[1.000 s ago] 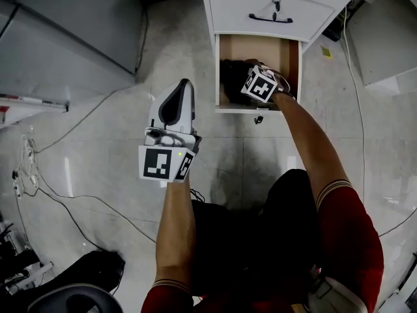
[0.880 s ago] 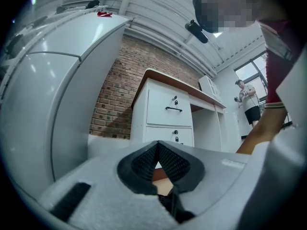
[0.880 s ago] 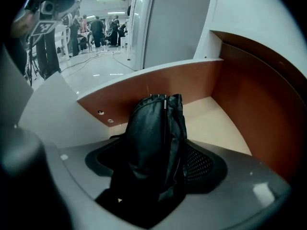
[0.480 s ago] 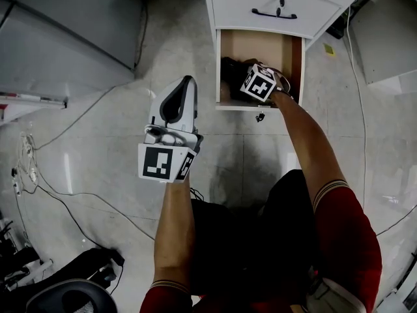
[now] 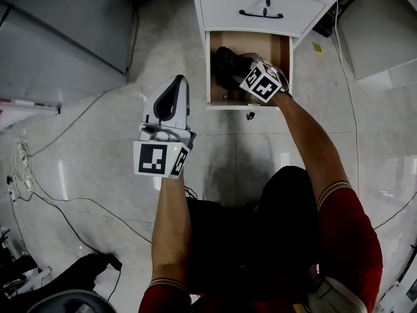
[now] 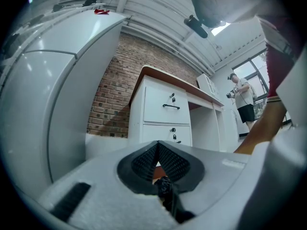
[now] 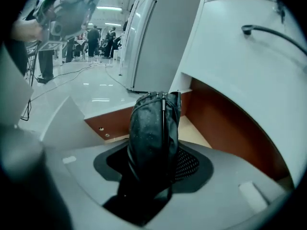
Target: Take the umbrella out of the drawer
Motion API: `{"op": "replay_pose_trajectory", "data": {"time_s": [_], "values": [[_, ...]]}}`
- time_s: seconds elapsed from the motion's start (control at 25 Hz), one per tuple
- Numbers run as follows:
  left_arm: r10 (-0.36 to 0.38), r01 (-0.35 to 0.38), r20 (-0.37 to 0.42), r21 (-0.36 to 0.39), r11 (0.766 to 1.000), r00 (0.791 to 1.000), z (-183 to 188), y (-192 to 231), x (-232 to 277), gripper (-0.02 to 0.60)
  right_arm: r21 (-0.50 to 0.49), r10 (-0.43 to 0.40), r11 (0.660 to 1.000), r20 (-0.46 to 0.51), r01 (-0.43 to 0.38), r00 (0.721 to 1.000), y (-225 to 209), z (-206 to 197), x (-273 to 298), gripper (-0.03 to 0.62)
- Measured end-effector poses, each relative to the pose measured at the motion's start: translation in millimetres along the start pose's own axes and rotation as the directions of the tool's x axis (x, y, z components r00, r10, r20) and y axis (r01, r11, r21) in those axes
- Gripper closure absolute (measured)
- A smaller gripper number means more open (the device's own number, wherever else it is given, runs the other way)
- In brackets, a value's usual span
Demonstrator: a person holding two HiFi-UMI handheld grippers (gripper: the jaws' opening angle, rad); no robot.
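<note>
Barely shifted since a second ago, the left gripper (image 5: 174,87) hovers over the floor (image 5: 98,129), jaws together and empty. Beyond it, the right gripper (image 5: 241,72) is clamped on the black folded umbrella (image 7: 153,128), inside the open drawer (image 5: 260,44) of the white cabinet (image 5: 260,8).

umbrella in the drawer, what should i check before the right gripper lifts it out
1. Right gripper jaws clamped on the umbrella: ok.
2. Drawer pulled open: ok.
3. Upper drawer shut above it: ok.
4. Left gripper off to the side over the floor, jaws shut: ok.
5. Umbrella free of snags deeper in the drawer: cannot tell.
</note>
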State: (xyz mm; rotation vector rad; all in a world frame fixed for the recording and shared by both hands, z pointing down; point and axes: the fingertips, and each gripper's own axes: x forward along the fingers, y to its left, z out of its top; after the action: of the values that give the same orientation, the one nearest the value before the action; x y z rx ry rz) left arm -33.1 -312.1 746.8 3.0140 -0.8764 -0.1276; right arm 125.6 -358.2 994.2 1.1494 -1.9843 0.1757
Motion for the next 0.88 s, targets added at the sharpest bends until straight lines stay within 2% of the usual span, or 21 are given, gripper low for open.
{"op": "replay_pose_trajectory", "data": {"time_s": [0.16,0.4,0.64,0.88], "values": [[-0.005,0.005,-0.004,0.002,1.000,1.000,-1,-2,1,0.577,0.028,-0.045,0.999,0.121,0.042,0.992,-9,26,-33,0.351],[-0.005,0.005,-0.011,0.001,1.000,1.000,-5,-2,4,0.577,0.030,-0.093,0.996,0.266,0.088,0.960,-8,62,-85,0.353],[-0.010,0.011,-0.030,0.027,1.000,1.000,-9,-2,10,0.577,0.059,-0.134,0.991,0.359,0.121,0.924,-12,90,-136,0.353],[-0.013,0.017,-0.041,0.085,0.996,0.999,4,-8,10,0.577,0.085,-0.135,0.990,0.433,0.108,0.891,-8,116,-188,0.353]]}}
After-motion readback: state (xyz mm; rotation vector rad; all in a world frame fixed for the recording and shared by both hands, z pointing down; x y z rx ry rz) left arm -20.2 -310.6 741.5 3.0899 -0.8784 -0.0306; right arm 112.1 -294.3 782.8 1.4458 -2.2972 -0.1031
